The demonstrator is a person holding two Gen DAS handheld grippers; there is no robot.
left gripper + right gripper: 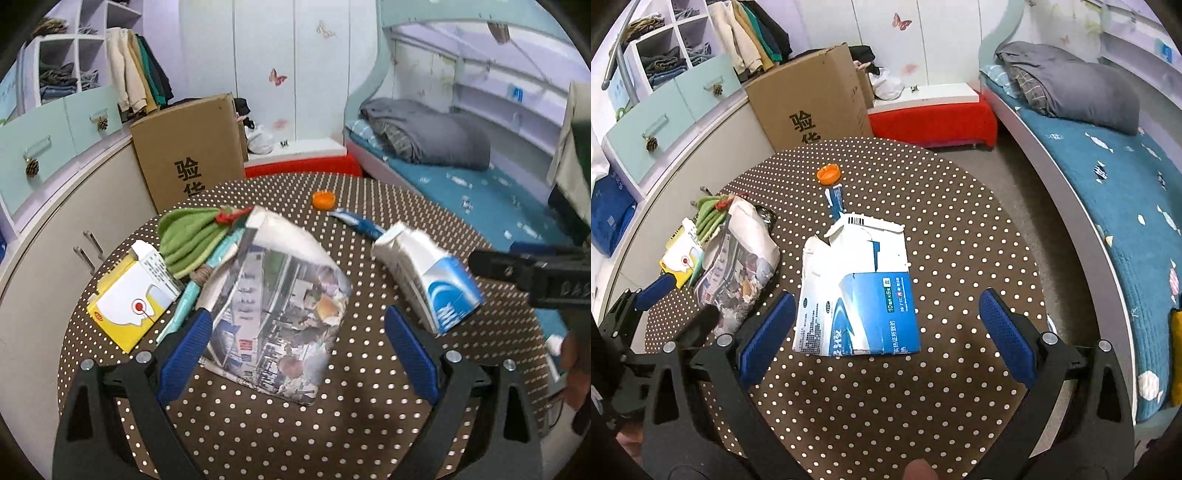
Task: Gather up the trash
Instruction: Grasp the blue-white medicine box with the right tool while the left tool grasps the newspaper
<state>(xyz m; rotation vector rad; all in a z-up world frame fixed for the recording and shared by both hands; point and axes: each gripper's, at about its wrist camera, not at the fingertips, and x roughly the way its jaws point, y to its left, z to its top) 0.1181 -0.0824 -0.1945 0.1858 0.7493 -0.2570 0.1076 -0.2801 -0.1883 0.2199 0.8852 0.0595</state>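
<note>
Both tools gape: newspaper, apparently untouched; carton.

The left gripper hung with its blue-padded jaws spread wide over the round polka-dot table, a folded newspaper lying between them, its left edge against the left pad. To the left sat a yellow-and-white carton, a teal toothbrush and a green cloth. A flattened blue-and-white box lay to the right, near the right gripper's black body. Farther back were an orange bottle cap and a blue tube.
</note>
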